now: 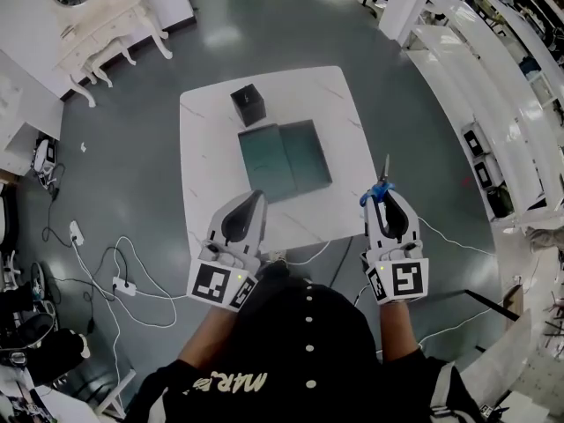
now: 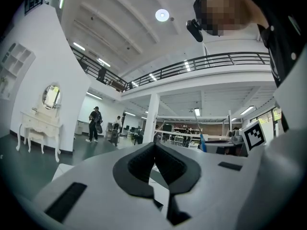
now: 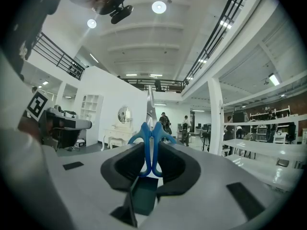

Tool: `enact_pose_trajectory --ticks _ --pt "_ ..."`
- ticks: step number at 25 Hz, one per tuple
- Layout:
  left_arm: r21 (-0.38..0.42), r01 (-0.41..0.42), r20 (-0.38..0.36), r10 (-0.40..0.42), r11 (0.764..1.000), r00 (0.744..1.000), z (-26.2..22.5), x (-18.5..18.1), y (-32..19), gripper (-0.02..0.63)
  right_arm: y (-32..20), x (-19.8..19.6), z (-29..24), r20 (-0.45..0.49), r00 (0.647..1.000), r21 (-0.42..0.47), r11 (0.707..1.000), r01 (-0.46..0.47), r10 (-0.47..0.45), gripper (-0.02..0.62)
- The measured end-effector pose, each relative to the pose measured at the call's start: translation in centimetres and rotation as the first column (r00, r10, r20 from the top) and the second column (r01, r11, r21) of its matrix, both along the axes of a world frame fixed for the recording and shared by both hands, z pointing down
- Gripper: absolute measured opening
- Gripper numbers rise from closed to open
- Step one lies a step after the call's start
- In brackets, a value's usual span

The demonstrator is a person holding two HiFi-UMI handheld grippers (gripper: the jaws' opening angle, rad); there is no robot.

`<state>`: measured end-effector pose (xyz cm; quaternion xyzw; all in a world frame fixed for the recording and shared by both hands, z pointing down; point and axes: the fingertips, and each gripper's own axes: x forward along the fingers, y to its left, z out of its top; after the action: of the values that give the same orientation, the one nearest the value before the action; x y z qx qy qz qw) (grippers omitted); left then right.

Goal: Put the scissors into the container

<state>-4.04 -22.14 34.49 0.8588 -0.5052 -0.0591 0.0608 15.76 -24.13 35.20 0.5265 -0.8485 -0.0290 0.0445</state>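
Blue-handled scissors [image 1: 383,181] stand blades-up in my right gripper [image 1: 380,197], which is shut on their handles [image 3: 150,147] at the table's near right corner. The blades [image 3: 150,107] point up and away. My left gripper [image 1: 256,199] hovers over the table's near left edge, jaws closed together with nothing between them [image 2: 154,163]. The dark teal container [image 1: 284,159] lies open-topped in the middle of the white table [image 1: 204,166], beyond and between both grippers. In the right gripper view a patch of the teal container [image 3: 144,198] shows below the jaws.
A small black box [image 1: 248,104] stands on the far side of the table behind the container. Cables and a power strip [image 1: 123,285] lie on the floor at left. White shelving [image 1: 493,86] runs along the right. A white dressing table [image 1: 97,25] stands far left.
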Motion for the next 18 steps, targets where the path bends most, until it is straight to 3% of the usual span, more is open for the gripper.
enact_pose_trajectory --ticks 18 --pt "-0.070 -0.042 -0.016 0.040 0.997 0.999 2.0 -1.1 -7.3 0.026 -8.3 -3.1 3.0 -0.076 0.996 -0.073 0.997 0.032 -0.037 0.100"
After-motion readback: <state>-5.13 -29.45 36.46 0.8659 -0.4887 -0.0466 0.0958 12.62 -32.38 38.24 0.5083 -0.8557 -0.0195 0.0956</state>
